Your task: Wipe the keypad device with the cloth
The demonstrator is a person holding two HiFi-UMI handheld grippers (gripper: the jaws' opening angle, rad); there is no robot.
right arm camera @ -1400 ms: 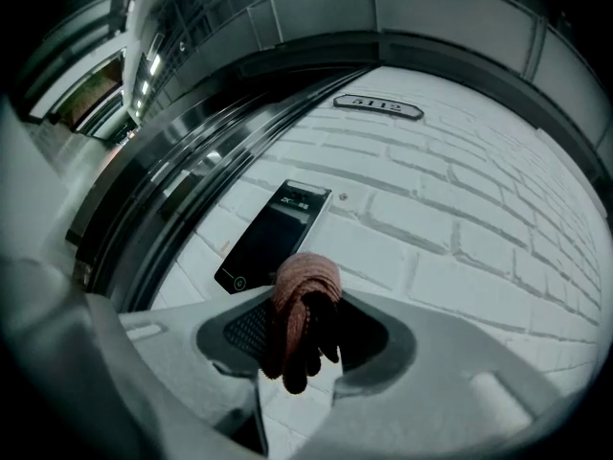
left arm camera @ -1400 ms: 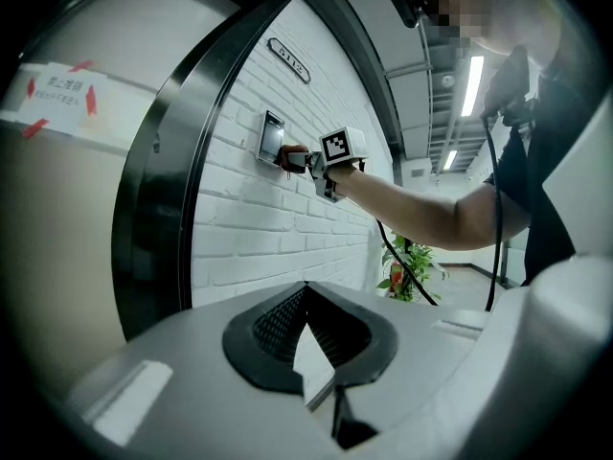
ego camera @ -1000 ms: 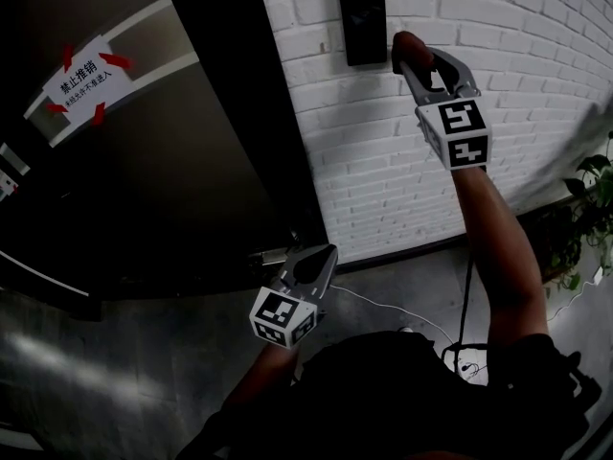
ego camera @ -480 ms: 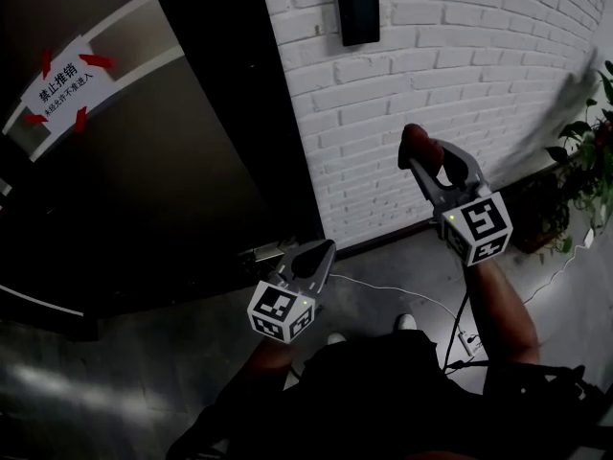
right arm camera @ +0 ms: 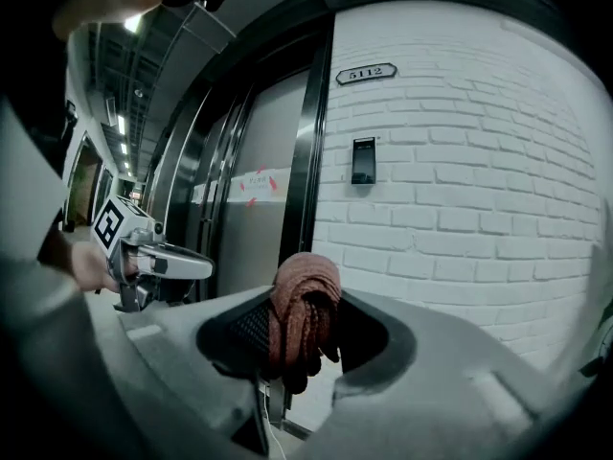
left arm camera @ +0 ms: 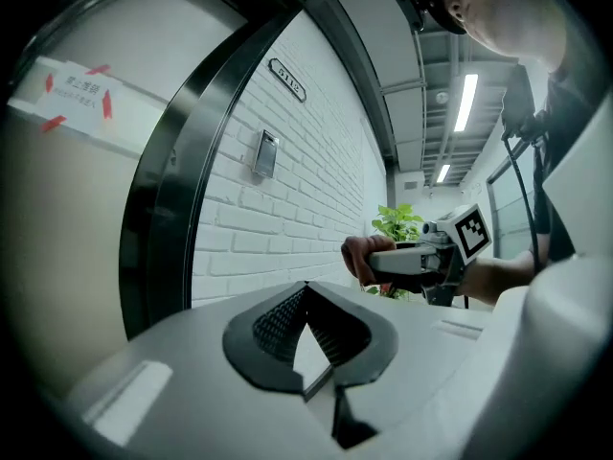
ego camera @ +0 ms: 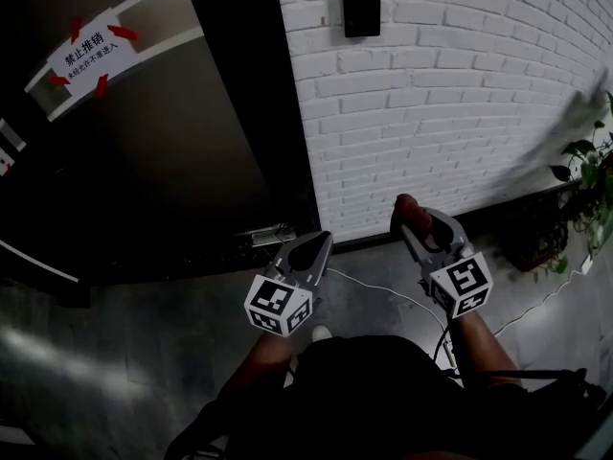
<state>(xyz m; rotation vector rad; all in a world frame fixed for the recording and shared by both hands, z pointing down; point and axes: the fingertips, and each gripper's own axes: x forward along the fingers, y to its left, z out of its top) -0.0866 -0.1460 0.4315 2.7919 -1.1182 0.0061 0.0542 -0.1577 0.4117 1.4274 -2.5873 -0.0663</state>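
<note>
the right gripper [ego camera: 410, 220] has dropped from beside the black wall-mounted keypad device [ego camera: 360, 3] to low near the person's body, its jaws clenched on the bunched reddish-brown cloth [right arm camera: 305, 305]. the keypad sits far up the white brick wall [ego camera: 460, 113], well apart from the cloth. the left gripper [ego camera: 311, 250] stays low, jaws closed on nothing.

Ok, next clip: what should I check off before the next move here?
1. The cloth sits clamped in the right gripper: ok.
2. The left gripper is shut with nothing in it: ok.
3. The cloth touches the keypad: not ok; it is held low, well below the keypad on the brick wall.
4. Nothing stands between cloth and keypad: ok.
5. The keypad looks clean: cannot tell.
</note>
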